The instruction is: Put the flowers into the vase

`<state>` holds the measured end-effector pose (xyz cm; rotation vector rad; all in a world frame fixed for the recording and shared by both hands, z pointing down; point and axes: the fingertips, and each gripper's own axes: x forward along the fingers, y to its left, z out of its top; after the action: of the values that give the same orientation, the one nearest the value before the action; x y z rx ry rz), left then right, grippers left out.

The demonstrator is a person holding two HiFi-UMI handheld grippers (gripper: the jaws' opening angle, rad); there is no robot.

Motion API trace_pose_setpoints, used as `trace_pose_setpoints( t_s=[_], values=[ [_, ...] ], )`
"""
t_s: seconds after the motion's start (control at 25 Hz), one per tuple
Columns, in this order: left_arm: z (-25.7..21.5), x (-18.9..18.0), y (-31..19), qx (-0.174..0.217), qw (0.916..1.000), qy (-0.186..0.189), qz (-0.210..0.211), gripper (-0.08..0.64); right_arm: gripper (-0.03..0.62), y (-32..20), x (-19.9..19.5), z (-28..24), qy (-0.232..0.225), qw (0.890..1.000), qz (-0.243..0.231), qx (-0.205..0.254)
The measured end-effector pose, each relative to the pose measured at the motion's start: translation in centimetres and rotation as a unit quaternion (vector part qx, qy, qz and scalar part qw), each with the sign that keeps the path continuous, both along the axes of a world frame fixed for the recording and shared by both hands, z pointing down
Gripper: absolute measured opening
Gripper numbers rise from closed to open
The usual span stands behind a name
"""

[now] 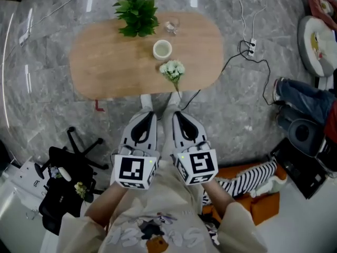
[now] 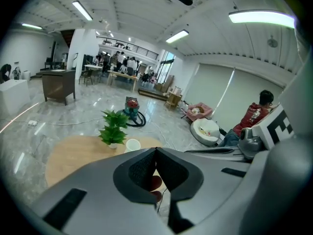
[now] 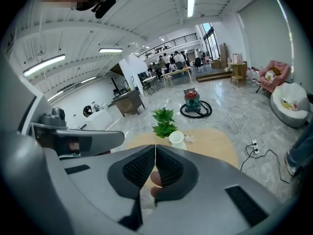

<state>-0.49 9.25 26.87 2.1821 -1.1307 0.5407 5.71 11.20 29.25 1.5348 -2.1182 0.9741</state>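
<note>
A bunch of white flowers with a green stem lies on the oval wooden table, near its front edge. Just behind it stands a white vase, upright and empty as far as I can see. Both grippers hang side by side in front of the table's near edge, short of the flowers. My left gripper has its jaws together with nothing in them, and so does my right gripper. The left gripper view shows the vase beyond the shut tips. The right gripper view shows the vase past its tips; the flowers are hidden there.
A green potted plant and a small glass object stand at the table's far side. A power strip with black cable lies on the floor to the right. A black office chair is at lower left, a seated person's legs at right.
</note>
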Motion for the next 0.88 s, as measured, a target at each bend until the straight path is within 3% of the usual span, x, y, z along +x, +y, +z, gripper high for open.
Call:
trace_pose_setpoints(
  t_s=[0.24,0.88],
  values=[
    [4.7,1.2,-0.2,-0.025,0.9993,-0.025,-0.007,0.005,0.005,0.0,0.9,3.2,0.013,1.000,-0.016,-0.004],
    [14.4,2.5,1.5,-0.071,0.9960,-0.040,-0.038,0.005,0.005,0.0,3.4,14.2,0.026,0.997,-0.038,-0.057]
  ],
)
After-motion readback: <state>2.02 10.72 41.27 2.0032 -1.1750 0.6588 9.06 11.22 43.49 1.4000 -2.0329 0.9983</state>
